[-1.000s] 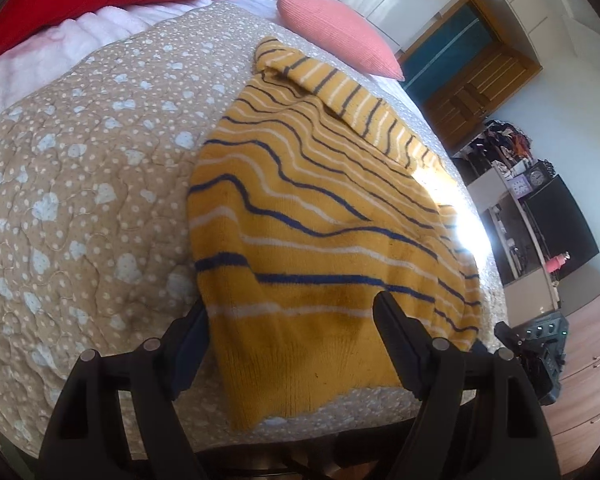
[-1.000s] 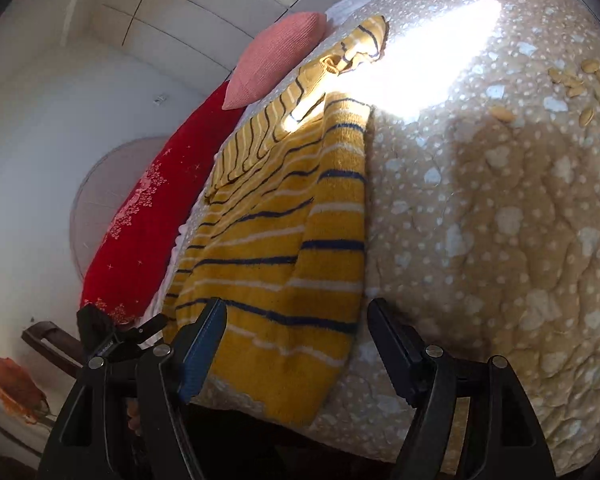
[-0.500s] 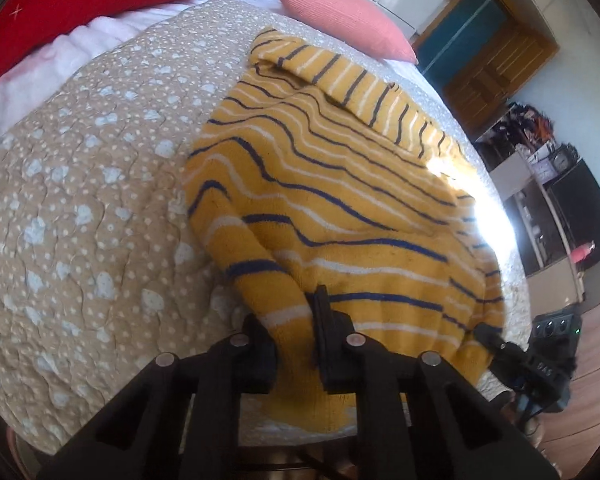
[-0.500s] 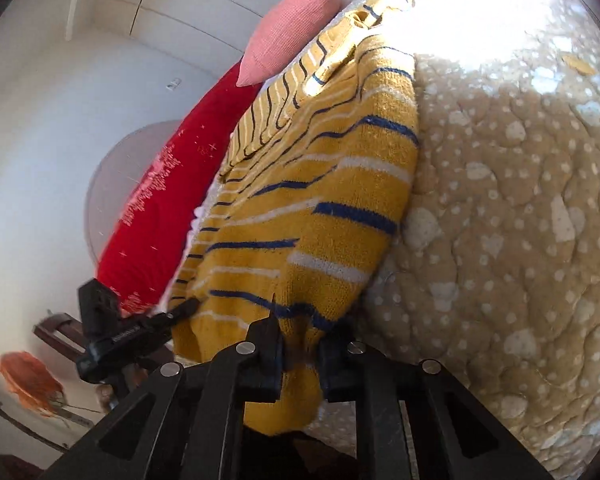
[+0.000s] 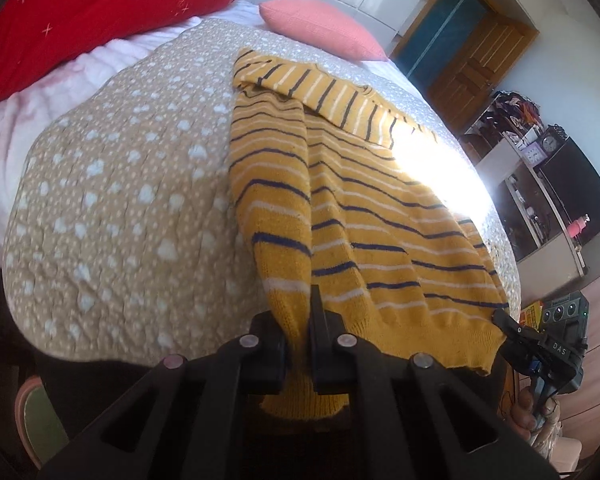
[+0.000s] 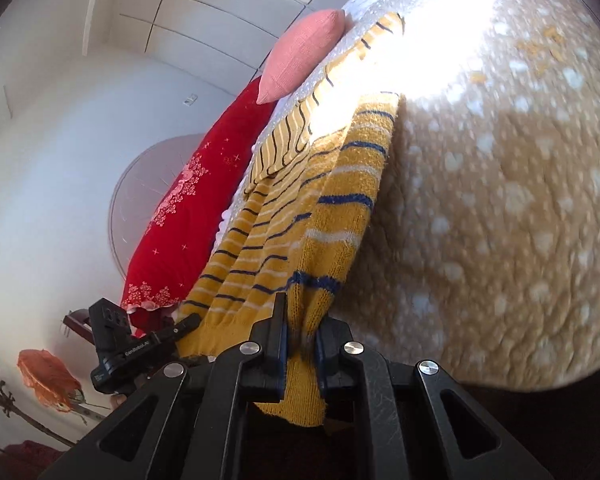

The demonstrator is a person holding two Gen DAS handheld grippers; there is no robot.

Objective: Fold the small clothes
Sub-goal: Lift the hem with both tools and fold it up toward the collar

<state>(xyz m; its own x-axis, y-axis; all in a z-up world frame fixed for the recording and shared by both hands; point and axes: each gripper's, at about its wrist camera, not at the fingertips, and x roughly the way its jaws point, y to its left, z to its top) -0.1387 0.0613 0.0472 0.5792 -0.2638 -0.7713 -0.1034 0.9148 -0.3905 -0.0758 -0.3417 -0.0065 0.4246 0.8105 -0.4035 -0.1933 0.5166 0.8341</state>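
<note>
The yellow striped sweater point(image 5: 372, 216) lies on the bed point(image 5: 112, 208), hem at its near edge. Left gripper point(image 5: 304, 332) and right gripper point(image 6: 300, 332) each clench a hem corner; sleeves look folded in, the lengthwise fold remains.

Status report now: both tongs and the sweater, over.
Left tongs shut on sweater hem. Right tongs shut on hem too. Sweater flat on quilt, nothing in the way.
</note>
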